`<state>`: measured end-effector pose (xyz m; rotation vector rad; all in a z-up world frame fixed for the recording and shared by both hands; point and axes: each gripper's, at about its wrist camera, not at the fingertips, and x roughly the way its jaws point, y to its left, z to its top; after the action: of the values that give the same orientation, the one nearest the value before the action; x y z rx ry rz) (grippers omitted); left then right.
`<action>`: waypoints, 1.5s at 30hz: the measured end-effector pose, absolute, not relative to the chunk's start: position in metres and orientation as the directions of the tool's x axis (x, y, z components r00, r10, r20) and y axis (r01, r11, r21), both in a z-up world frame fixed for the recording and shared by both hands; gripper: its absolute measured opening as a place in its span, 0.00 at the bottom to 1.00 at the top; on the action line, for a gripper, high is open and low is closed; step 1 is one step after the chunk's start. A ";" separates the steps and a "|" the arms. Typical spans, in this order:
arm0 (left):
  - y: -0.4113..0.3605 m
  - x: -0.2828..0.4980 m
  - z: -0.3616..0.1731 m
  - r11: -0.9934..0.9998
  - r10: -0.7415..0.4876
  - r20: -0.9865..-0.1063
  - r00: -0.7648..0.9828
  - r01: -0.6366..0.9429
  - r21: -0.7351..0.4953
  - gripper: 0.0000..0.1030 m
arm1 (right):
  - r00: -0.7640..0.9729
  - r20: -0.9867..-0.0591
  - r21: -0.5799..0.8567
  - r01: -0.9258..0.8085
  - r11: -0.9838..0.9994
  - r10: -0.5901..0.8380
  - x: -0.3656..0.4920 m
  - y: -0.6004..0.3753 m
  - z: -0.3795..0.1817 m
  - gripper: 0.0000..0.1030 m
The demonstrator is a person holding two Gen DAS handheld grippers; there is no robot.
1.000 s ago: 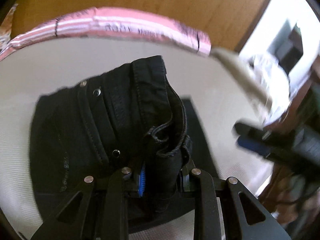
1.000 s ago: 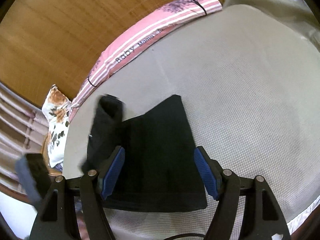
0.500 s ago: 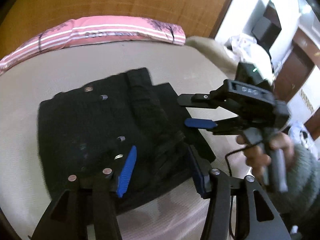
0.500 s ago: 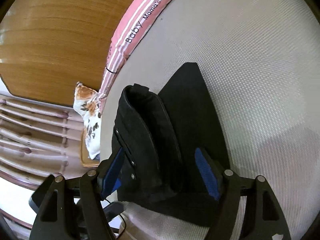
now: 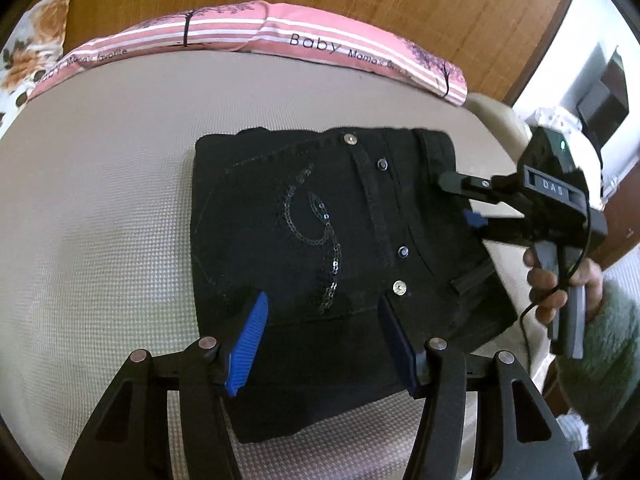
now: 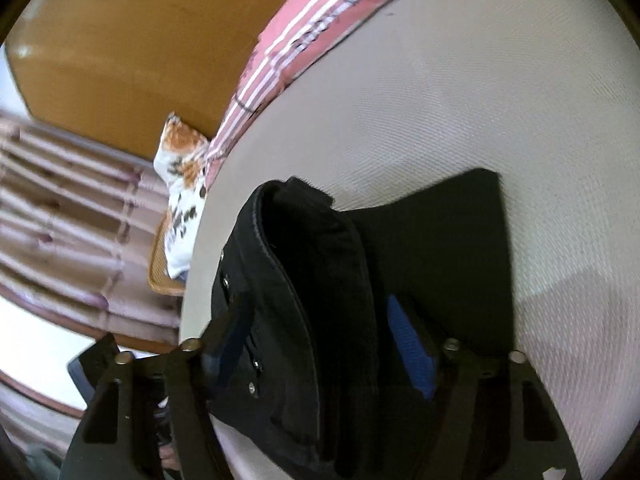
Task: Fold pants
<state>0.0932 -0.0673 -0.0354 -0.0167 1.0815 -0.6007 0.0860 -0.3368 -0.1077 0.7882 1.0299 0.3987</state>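
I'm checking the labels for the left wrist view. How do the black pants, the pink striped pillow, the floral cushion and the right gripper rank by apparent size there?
1. black pants
2. pink striped pillow
3. right gripper
4. floral cushion, cut off by the frame edge, so its rank against the gripper is unsure.

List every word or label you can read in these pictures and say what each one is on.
"Baby" – on the pink striped cloth along the far edge of the bed.
"Mama's favorite" – smaller script on the same cloth, left part; it begins again after "Baby" but is cut off.
"DAS" – on the body of the right gripper; reading uncertain.
Print on the cloth in the right wrist view: too blurred.
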 end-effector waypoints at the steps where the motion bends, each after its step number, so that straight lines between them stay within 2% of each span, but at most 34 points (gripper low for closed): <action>1: -0.068 0.092 -0.038 0.843 -0.460 -0.826 0.327 0.453 -0.290 0.57 | 0.469 -0.613 0.734 0.042 0.677 0.636 0.086 -0.333 -0.108 0.51; 4: -0.069 0.092 -0.043 0.845 -0.453 -0.830 0.324 0.453 -0.285 0.57 | 0.454 -0.595 0.747 0.007 0.665 0.664 0.081 -0.330 -0.109 0.43; 6: -0.068 0.093 -0.045 0.845 -0.456 -0.831 0.319 0.448 -0.291 0.57 | 0.446 -0.551 0.786 -0.005 0.618 0.705 0.076 -0.332 -0.112 0.35; 7: -0.068 0.093 -0.046 0.845 -0.458 -0.831 0.317 0.446 -0.295 0.57 | 0.442 -0.532 0.807 0.005 0.591 0.722 0.075 -0.333 -0.116 0.34; 8: -0.068 0.095 -0.048 0.845 -0.458 -0.831 0.316 0.445 -0.296 0.57 | 0.449 -0.531 0.813 0.030 0.582 0.719 0.075 -0.333 -0.120 0.33; 12: -0.072 0.097 -0.048 0.850 -0.450 -0.833 0.323 0.442 -0.287 0.57 | 0.487 -0.582 0.777 0.096 0.622 0.651 0.070 -0.328 -0.113 0.15; 15: -0.071 0.096 -0.041 0.857 -0.442 -0.826 0.350 0.437 -0.273 0.57 | 0.528 -0.579 0.766 0.091 0.636 0.622 0.061 -0.324 -0.089 0.11; 23: -0.074 0.091 -0.023 0.836 -0.485 -0.784 0.386 0.468 -0.286 0.57 | 0.606 -0.611 0.717 0.150 0.681 0.510 0.035 -0.340 -0.050 0.10; 32: -0.085 0.086 -0.041 0.822 -0.476 -0.809 0.345 0.502 -0.269 0.57 | 0.597 -0.685 0.676 0.306 0.670 0.418 0.016 -0.377 -0.093 0.09; 36: -0.098 0.087 -0.066 0.834 -0.387 -0.868 0.311 0.520 -0.186 0.57 | 0.579 -0.698 0.670 0.322 0.669 0.421 0.019 -0.377 -0.101 0.19; 38: -0.102 0.083 -0.064 0.831 -0.378 -0.861 0.340 0.534 -0.154 0.57 | 0.573 -0.707 0.661 0.329 0.674 0.414 0.016 -0.377 -0.097 0.25; 41: -0.100 0.085 -0.062 0.834 -0.385 -0.864 0.324 0.523 -0.175 0.57 | 0.576 -0.720 0.643 0.343 0.685 0.388 0.008 -0.375 -0.085 0.32; 45: -0.095 0.081 -0.056 0.830 -0.402 -0.860 0.315 0.522 -0.196 0.57 | 0.583 -0.715 0.645 0.338 0.686 0.385 -0.013 -0.375 -0.071 0.33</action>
<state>0.0809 -0.0949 -0.0562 0.1264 1.0926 -0.6109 -0.0127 -0.3751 -0.0710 0.8505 0.9798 0.0321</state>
